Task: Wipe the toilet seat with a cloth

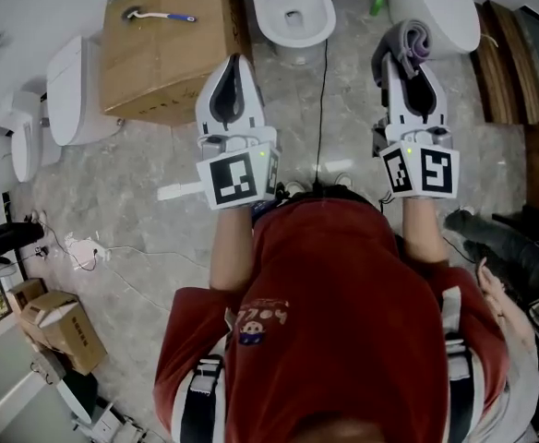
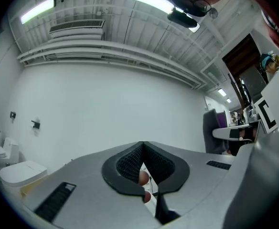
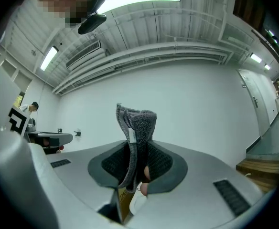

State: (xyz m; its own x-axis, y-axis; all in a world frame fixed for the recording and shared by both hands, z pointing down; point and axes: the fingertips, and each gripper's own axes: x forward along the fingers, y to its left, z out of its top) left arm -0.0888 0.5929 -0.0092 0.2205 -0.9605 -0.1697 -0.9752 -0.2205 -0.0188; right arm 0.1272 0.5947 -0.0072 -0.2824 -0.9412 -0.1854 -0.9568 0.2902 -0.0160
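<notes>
In the head view a white toilet point(image 1: 321, 18) with its seat down stands ahead on the floor, between my two grippers and beyond them. My right gripper point(image 1: 406, 60) is shut on a folded grey cloth point(image 1: 409, 39), and the cloth sticks up out of the jaws in the right gripper view point(image 3: 137, 122). My left gripper point(image 1: 233, 64) is shut with nothing between its jaws; in the left gripper view point(image 2: 142, 146) it faces a bare white wall. Both grippers are held in front of the person's chest, short of the toilet.
A large cardboard box point(image 1: 163, 53) with a blue-handled brush point(image 1: 159, 15) on top stands left of the toilet. A second toilet point(image 1: 436, 9) is at the back right, and a green bottle point(image 1: 377, 4) stands beside it. More toilets point(image 1: 71, 90) line the left wall. A black cable point(image 1: 322, 109) runs along the floor.
</notes>
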